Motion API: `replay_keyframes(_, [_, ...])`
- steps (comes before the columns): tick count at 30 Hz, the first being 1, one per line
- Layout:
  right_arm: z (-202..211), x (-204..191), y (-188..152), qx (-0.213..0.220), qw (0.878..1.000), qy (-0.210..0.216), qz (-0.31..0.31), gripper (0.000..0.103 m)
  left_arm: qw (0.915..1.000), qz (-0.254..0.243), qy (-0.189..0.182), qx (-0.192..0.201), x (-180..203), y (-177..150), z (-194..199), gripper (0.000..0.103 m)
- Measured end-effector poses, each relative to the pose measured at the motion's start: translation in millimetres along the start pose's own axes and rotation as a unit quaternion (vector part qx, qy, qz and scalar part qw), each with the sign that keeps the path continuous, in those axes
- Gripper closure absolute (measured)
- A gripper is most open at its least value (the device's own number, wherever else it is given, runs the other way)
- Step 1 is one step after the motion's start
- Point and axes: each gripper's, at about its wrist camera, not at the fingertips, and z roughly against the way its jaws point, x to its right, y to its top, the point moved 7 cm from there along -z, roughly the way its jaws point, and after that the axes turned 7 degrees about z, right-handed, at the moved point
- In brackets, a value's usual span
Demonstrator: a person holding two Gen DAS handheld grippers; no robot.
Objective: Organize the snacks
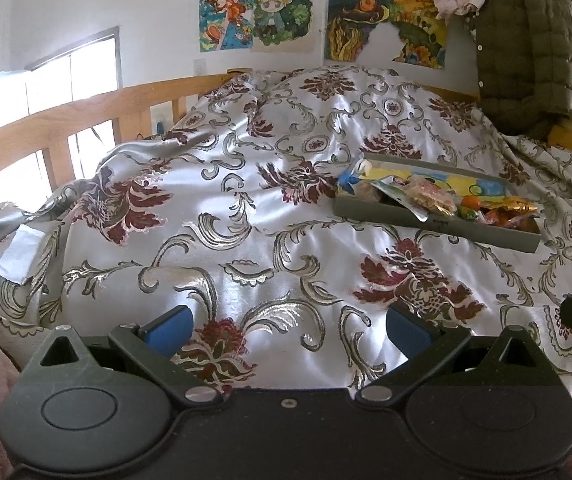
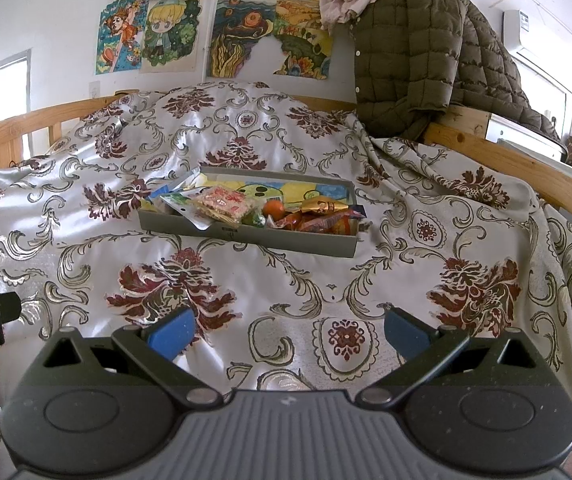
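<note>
A shallow grey box full of snacks lies on the patterned bedspread; it also shows at the right in the left wrist view. Inside are a pink speckled packet, an orange round snack, a gold wrapper and other wrappers. My left gripper is open and empty, low over the bedspread, left of and nearer than the box. My right gripper is open and empty, in front of the box and well short of it.
The white, red and gold bedspread covers the bed. A wooden rail runs along the left and back. An olive quilted jacket hangs at the back right. Drawings hang on the wall. A white folded paper lies left.
</note>
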Motion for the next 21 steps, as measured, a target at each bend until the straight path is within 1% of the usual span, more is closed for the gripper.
replay_keyframes(8, [0.1,-0.3,0.7,0.0,1.0,0.0,0.001,0.0,1.0,-0.009,-0.003,0.001,2.9,-0.8,1.4,0.001])
replay_keyframes(21, [0.2,-0.8,-0.6,-0.001,1.0,0.0,0.001,0.0,1.0,-0.008,-0.003,-0.003,3.6,-1.2,0.2,0.001])
